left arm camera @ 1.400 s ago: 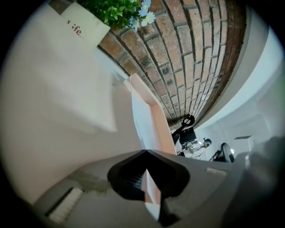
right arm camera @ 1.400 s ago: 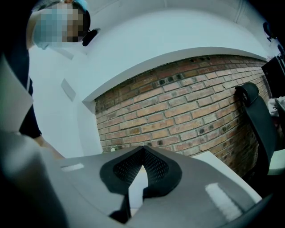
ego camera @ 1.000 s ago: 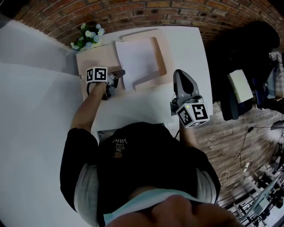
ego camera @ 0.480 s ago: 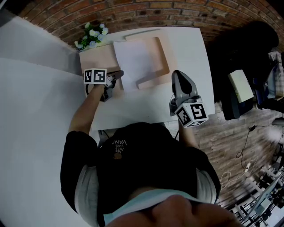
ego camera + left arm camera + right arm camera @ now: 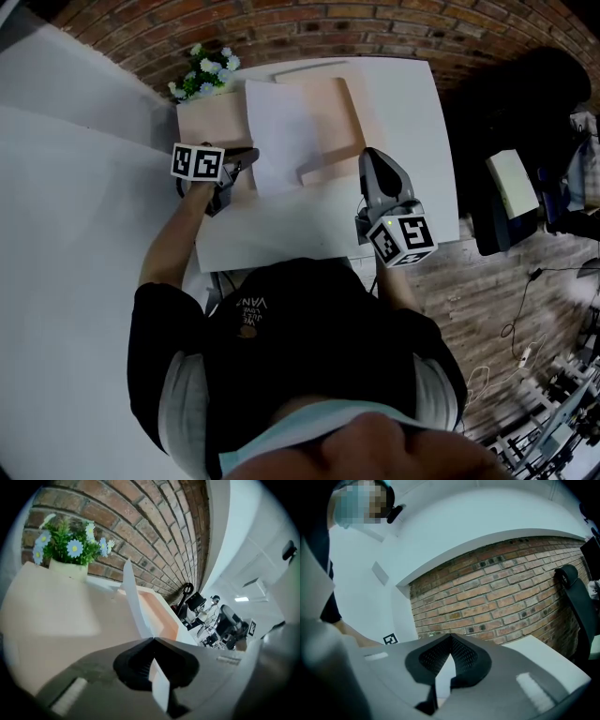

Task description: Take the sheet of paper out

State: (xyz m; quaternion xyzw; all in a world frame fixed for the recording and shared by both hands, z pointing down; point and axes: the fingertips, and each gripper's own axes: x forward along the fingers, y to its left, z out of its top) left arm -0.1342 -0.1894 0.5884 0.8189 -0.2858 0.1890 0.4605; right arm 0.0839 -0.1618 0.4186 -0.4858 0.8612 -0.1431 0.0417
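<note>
**One sheet, one corner pinched: paper partway clear of its folder**

One corner is all the left claw [image 5: 246,156] has. Its jaws are clenched on the near left edge of the sheet of paper [image 5: 286,131], which in the left gripper view stands on edge and runs up and away from the closed tips [image 5: 152,641]. The rest of the sheet lies across the open tan folder [image 5: 211,127] (or envelope; which one is hard to say) at the far half of the white worktop [image 5: 403,103]. The right claw [image 5: 368,157] is clenched too, hovering just beside the folder's near right edge. No view shows anything gripped in it.

The step in hand looks to be the draw. It probably goes best as a slow pull towards the person, low and along the sheet's own plane, since a single-corner grip can crease or tear thin paper if it is lifted steeply. The folder may drag along with the sheet, so the right claw is well placed to press its edge down.

Room is best on the near side, where a bare strip of worktop lies between folder and person. The left claw works right at the worktop's left edge, with the potted flowers [image 5: 204,75] near it at the far corner and the brick wall [image 5: 375,28] beyond. The right side of the worktop is bare.
</note>
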